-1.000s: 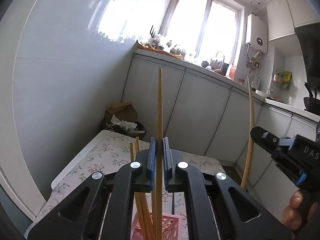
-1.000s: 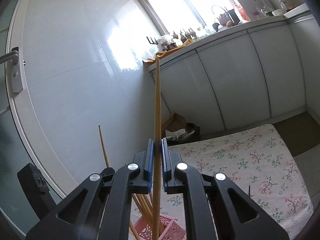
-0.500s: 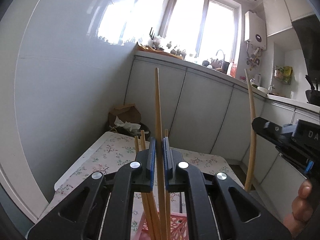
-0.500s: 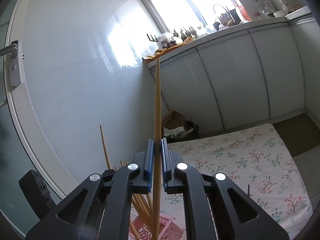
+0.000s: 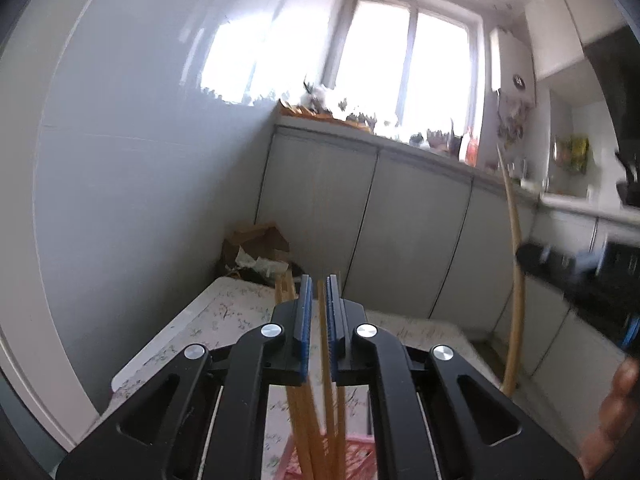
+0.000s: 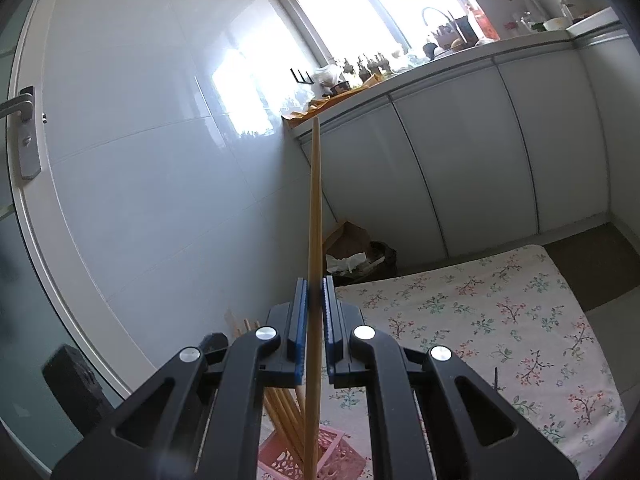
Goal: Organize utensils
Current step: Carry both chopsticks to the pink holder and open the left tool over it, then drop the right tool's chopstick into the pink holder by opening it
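Right hand-held gripper [image 6: 315, 304] clamps chopstick [image 6: 315, 208], upright, tip up; left hand-held gripper [image 5: 318, 300] narrowly parted.

The pink basket [image 5: 352, 458] is cut off by the bottom edge in the left wrist view, and the left gripper [image 5: 319, 280] hides most of it. The chopsticks [image 5: 308, 432] in it are blurry, so they are hard to count. The right gripper [image 5: 580, 280] at the right edge is a dark smear. In the right wrist view, the long chopstick [image 6: 315, 220] runs off the bottom edge.
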The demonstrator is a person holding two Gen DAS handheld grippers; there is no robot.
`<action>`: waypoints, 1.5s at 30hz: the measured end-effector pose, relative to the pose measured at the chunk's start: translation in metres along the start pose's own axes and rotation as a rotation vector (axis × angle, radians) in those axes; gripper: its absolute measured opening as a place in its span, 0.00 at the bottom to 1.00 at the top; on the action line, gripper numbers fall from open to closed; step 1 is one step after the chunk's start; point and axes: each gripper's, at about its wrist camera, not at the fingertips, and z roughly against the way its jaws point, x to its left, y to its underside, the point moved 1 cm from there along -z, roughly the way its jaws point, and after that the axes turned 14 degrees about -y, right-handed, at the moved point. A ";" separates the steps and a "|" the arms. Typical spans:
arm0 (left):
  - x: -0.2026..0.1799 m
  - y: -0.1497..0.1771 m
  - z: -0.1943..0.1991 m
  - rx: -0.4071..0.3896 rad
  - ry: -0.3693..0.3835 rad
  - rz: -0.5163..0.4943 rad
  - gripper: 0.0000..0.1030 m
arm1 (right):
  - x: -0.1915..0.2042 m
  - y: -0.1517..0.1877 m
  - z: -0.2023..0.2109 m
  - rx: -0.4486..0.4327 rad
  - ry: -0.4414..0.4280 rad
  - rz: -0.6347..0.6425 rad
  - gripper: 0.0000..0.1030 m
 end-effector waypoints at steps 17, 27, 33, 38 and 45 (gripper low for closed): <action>0.050 -0.017 -0.017 0.551 -0.146 0.097 0.44 | 0.005 0.041 -0.058 0.058 0.015 0.052 0.08; 0.073 -0.016 -0.027 0.587 -0.157 0.142 0.48 | 0.011 0.078 -0.084 0.066 0.139 0.182 0.08; 0.072 -0.017 -0.029 0.588 -0.137 0.153 0.48 | 0.020 0.090 -0.082 0.098 0.158 0.260 0.08; 0.071 -0.017 -0.028 0.584 -0.136 0.145 0.49 | 0.020 0.091 -0.075 0.133 0.145 0.252 0.08; 0.066 -0.017 -0.026 0.578 -0.126 0.135 0.48 | 0.023 0.085 -0.061 0.191 0.114 0.246 0.08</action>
